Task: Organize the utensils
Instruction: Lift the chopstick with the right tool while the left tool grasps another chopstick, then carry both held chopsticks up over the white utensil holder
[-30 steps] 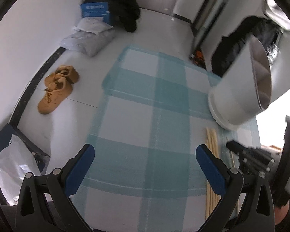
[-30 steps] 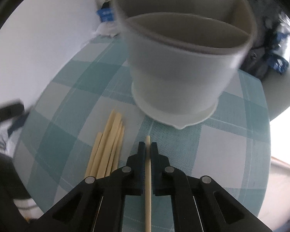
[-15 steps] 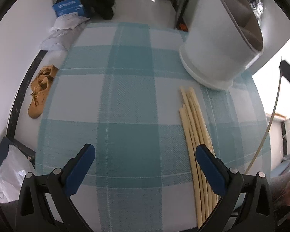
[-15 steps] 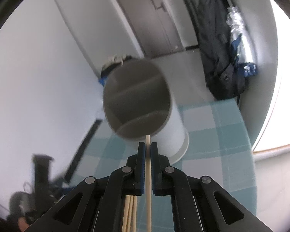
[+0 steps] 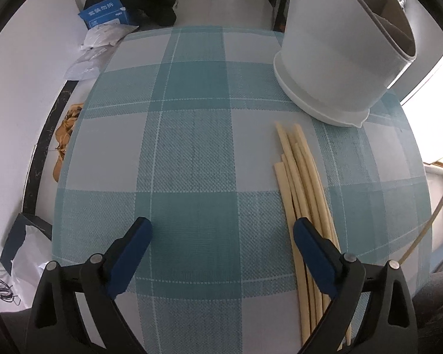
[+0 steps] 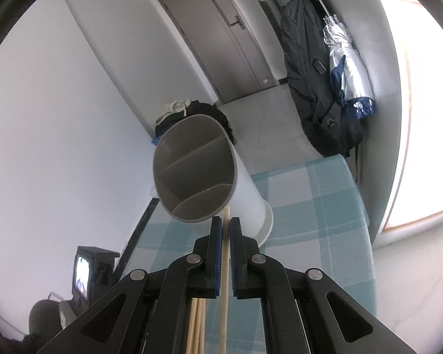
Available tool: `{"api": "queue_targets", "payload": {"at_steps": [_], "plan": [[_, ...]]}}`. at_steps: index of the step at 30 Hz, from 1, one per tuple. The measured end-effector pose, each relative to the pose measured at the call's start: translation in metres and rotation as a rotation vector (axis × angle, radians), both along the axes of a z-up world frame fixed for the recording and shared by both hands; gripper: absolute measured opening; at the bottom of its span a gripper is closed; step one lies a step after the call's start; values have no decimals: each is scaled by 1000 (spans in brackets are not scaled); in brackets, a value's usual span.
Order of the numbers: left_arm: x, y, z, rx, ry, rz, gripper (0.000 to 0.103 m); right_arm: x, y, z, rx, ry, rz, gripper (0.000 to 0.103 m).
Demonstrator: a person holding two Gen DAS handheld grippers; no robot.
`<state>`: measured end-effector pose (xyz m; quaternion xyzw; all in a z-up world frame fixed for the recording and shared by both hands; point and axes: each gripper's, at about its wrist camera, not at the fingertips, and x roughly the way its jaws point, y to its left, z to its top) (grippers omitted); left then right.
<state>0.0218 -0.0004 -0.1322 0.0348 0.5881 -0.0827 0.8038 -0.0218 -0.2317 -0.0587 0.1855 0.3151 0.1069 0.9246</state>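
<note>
A white utensil holder (image 5: 336,59) with inner dividers stands at the far right of a teal checked table (image 5: 192,147). Several pale chopsticks (image 5: 304,188) lie in a bundle in front of it. My left gripper (image 5: 221,236) is open and empty low over the table, its right finger beside the bundle. My right gripper (image 6: 226,230) is shut on one chopstick (image 6: 225,265), held up in the air with its tip just before the holder's open rim (image 6: 192,174). That chopstick also shows at the right edge of the left wrist view (image 5: 428,221).
The table edge drops off to the left onto a floor with tan shoes (image 5: 63,138), bags and a blue box (image 5: 104,14). A door (image 6: 221,38), hanging coats and an umbrella (image 6: 345,67) are at the back. A window is at the right.
My right gripper has lifted the chopstick off the table and risen to face the holder's opening. My left gripper has swung right and closer to the bundle and the holder.
</note>
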Motion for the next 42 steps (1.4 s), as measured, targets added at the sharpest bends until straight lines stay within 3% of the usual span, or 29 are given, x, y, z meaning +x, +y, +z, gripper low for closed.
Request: {"api": "queue_targets", "payload": {"at_steps": [12, 16, 22, 25, 30, 32, 39, 42], "plan": [[9, -7, -3, 13, 23, 31, 95, -4, -7, 2, 5, -7, -11, 4], [5, -14, -4, 61, 2, 1, 95, -4, -8, 2, 6, -10, -8, 4], [7, -4, -3, 48, 6, 33, 92, -5, -8, 5, 7, -19, -1, 4], [8, -8, 2, 47, -12, 24, 72, -5, -7, 4, 11, -13, 0, 4], [16, -16, 6, 40, -30, 10, 19, -2, -6, 6, 25, -5, -12, 4], [18, -19, 6, 43, -33, 7, 6, -3, -1, 10, 7, -16, -9, 4], [20, -8, 11, 4, -99, 46, 3, -10, 14, 13, -71, -47, 17, 4], [13, 1, 31, -71, -161, 72, 3, -15, 20, 18, -90, -70, 27, 4]]}}
